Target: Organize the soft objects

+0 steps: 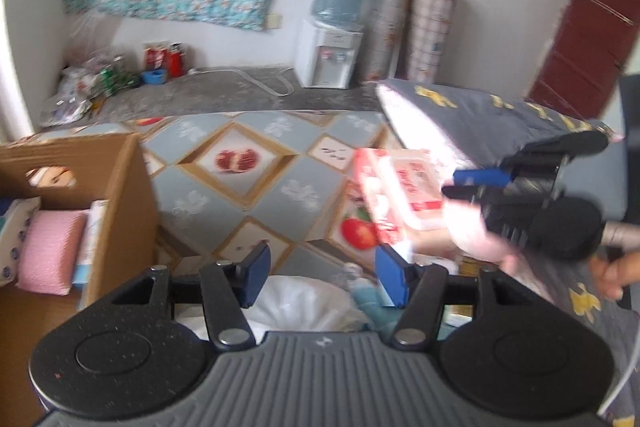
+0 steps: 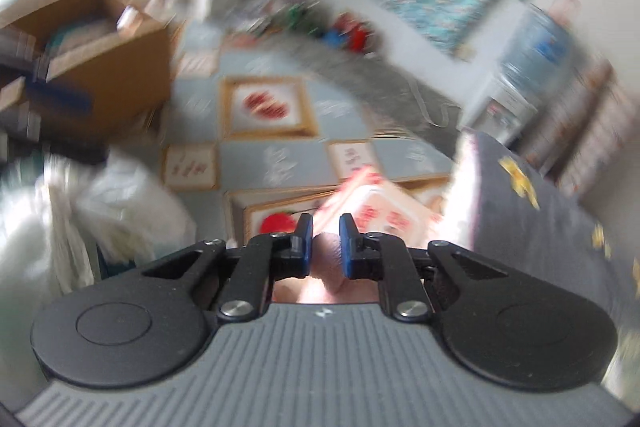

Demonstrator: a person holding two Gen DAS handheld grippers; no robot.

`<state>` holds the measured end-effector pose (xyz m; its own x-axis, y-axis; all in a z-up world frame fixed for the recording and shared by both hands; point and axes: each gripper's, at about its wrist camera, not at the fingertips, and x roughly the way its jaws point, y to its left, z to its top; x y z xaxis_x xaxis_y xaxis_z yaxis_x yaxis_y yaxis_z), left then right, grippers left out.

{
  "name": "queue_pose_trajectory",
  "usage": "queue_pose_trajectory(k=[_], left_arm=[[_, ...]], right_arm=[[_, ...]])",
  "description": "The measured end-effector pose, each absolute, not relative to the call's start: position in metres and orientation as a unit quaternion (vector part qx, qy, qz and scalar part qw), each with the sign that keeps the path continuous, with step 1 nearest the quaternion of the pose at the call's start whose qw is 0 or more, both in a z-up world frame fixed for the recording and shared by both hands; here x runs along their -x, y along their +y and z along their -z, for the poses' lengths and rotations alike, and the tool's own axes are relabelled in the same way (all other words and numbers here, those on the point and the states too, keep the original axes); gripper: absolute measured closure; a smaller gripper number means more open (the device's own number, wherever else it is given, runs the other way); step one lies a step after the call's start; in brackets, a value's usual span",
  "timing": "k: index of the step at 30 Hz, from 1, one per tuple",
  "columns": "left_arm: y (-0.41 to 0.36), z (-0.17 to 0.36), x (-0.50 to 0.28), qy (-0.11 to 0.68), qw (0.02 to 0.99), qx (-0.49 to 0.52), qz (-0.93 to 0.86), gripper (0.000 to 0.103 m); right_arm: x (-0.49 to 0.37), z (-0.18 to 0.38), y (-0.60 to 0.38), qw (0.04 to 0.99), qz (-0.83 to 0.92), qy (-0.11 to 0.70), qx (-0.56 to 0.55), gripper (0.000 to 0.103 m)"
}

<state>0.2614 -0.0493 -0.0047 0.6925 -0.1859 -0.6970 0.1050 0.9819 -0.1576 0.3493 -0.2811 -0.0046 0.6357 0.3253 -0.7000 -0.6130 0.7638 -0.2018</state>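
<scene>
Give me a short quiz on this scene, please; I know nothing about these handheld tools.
1. True or false: the left tool grips something.
2. Where is the pink textured cushion? A on the bare floor; B in the brown cardboard box; C on a shelf.
3. What is between the right tool's pads?
Key: 1 false, open and empty; 2 B; 3 a pink soft cloth.

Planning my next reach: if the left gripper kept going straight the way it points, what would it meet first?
Probably the white plastic bag just below and ahead of the left gripper; past it lies the patterned floor mat. Depth is hard to judge here.
</scene>
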Motion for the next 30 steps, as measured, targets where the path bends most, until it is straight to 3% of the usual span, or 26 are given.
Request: queue_pose_trajectory(k=[4, 10, 18, 30], left_arm=[[-0.084, 0.01, -0.257, 0.386, 0.911, 0.025, 0.144, 0.032], [-0.143, 0.016, -0.244, 0.369, 0.904, -0.022, 0.215, 0.032], [-0.135, -0.02, -0.205, 0.331, 0.914, 0.017, 0.233, 0.032], [-0.008, -0.076, -0.115, 0.271, 0.95, 0.093, 0.121, 0.032]], right_arm=[[-0.349, -0.018, -0.337, 0.91, -0.231, 0.337, 0.073, 0.093], [-0.329, -0.041, -0.385, 0.913, -0.232, 0.332, -0.055, 0.093], [-0.27, -0.089, -0.358, 0.905, -0.285, 0.311, -0.054, 0.093], [-0.212, -0.158, -0.212, 0.849, -0.449, 0.276, -0.04, 0.093]])
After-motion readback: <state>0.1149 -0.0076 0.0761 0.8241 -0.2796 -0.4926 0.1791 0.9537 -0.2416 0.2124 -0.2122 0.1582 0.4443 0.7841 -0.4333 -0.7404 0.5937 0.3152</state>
